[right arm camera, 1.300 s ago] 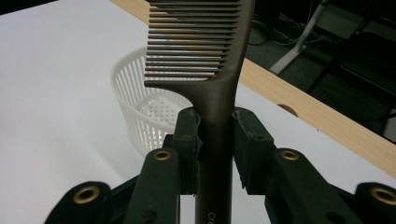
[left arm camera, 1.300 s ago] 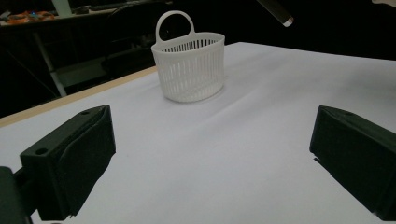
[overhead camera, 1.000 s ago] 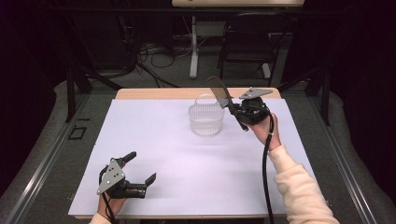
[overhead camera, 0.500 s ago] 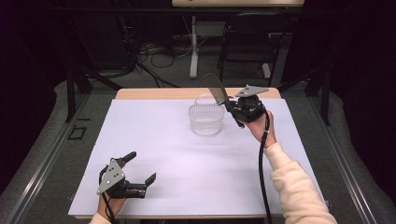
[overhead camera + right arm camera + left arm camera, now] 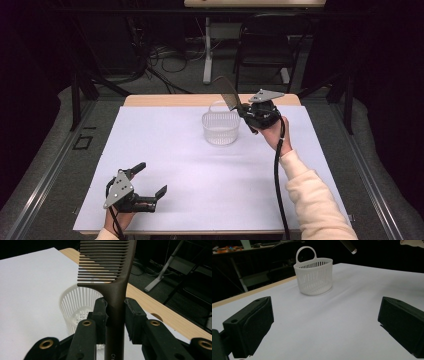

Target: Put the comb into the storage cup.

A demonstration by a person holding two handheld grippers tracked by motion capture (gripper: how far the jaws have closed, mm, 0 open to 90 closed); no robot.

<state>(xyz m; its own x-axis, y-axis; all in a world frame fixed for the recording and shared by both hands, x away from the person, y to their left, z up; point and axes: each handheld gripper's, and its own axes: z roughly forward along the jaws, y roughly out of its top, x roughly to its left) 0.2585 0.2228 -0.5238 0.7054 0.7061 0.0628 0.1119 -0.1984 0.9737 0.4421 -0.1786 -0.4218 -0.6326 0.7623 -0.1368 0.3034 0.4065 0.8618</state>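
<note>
My right gripper [image 5: 241, 111] clamps the brown comb [image 5: 228, 93] above the white basket [image 5: 220, 128] (not yet dropped in); my left gripper [image 5: 148, 183] rests wide open, empty.

comb [image 5: 117, 290]: 1 | basket [image 5: 220, 129]: 1 | gripper: 2
</note>
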